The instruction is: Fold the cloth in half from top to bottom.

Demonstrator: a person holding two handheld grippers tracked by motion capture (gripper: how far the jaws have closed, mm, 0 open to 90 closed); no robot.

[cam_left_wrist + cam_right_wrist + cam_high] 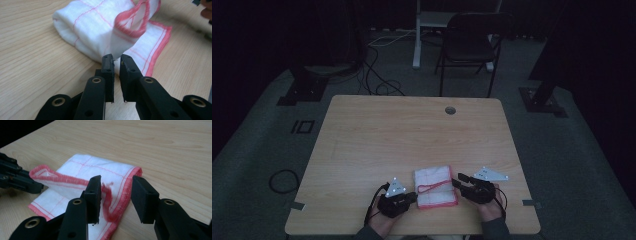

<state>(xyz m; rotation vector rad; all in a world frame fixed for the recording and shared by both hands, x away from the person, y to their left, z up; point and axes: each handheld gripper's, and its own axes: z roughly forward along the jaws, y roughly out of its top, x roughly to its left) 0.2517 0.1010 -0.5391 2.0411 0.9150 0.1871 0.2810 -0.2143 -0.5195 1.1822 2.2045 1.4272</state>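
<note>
**Folded cloth between two grippers, corner flap raised**

Dark room, pale wooden table (362, 145). On its near edge lies the folded white cloth (435, 186) with red border, between both grippers. A loose flap stands up across it. The left gripper (116, 62) has jaws slightly parted, its tips at the flap's lower edge; I cannot tell if they pinch it. The right gripper (116, 187) is released, jaws wide around the cloth's red corner, touching nothing.
</note>
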